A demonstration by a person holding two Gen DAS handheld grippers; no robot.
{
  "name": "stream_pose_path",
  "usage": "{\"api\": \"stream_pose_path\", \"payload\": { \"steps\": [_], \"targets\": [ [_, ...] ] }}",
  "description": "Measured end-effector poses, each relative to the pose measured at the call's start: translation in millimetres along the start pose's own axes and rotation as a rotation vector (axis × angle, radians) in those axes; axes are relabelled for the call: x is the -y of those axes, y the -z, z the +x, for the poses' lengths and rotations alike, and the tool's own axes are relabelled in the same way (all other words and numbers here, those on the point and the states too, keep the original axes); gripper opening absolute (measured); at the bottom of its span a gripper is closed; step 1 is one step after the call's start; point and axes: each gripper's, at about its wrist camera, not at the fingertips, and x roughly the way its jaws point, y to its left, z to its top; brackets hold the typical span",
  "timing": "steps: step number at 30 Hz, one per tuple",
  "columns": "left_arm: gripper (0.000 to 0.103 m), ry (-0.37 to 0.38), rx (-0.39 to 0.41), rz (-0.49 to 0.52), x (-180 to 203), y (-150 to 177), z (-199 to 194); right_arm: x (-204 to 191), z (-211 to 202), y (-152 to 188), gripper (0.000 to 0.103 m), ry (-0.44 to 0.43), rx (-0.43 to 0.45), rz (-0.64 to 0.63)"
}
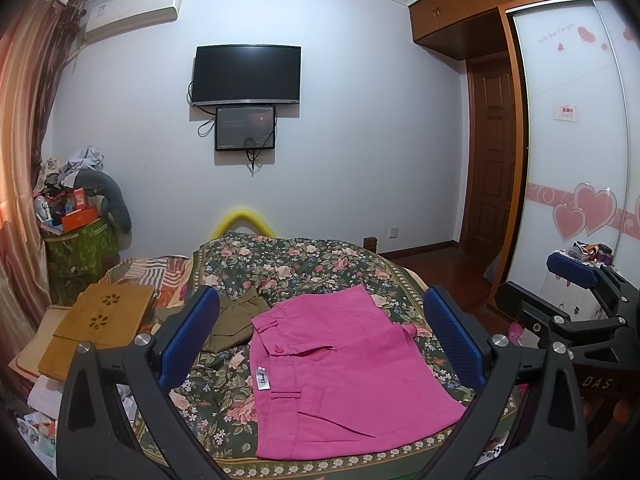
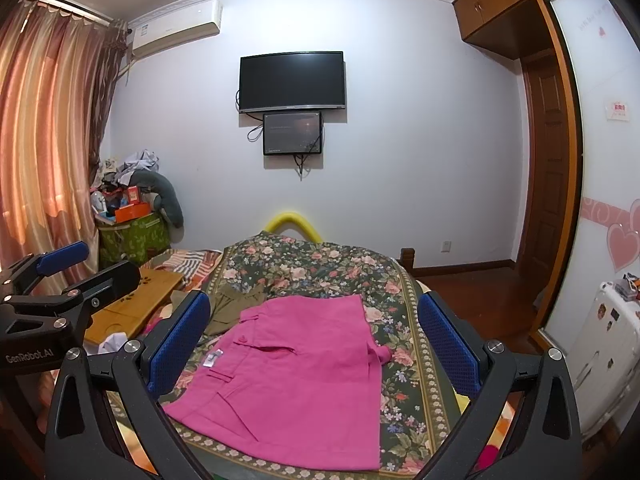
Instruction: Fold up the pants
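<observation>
A pale wall [image 1: 360,140] carrying a dark television [image 1: 246,75] is seen behind a bed [image 1: 320,268] covered by a floral spread. Pink pants [image 1: 340,372] are laid flat, folded, on the bed's near end, beside an olive garment [image 1: 236,320]. The left tool [image 1: 320,344] and right tool [image 2: 316,348] are held spread above, gripping nothing.
</observation>
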Motion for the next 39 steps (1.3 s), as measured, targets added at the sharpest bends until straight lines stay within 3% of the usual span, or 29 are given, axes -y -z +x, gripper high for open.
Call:
{"api": "stream_pose_path", "payload": {
  "steps": [32, 39],
  "targets": [
    [0.103, 0.007, -0.02, -0.004, 2.3, 2.6, 8.9, 5.3, 6.0, 3.7, 0.103, 0.013, -0.02, 0.002],
    [0.103, -0.002, -0.081, -0.009, -14.0, 2.7, 45.1, 26.5, 33.8, 13.0, 0.103, 0.079, -0.059, -0.032]
  ]
}}
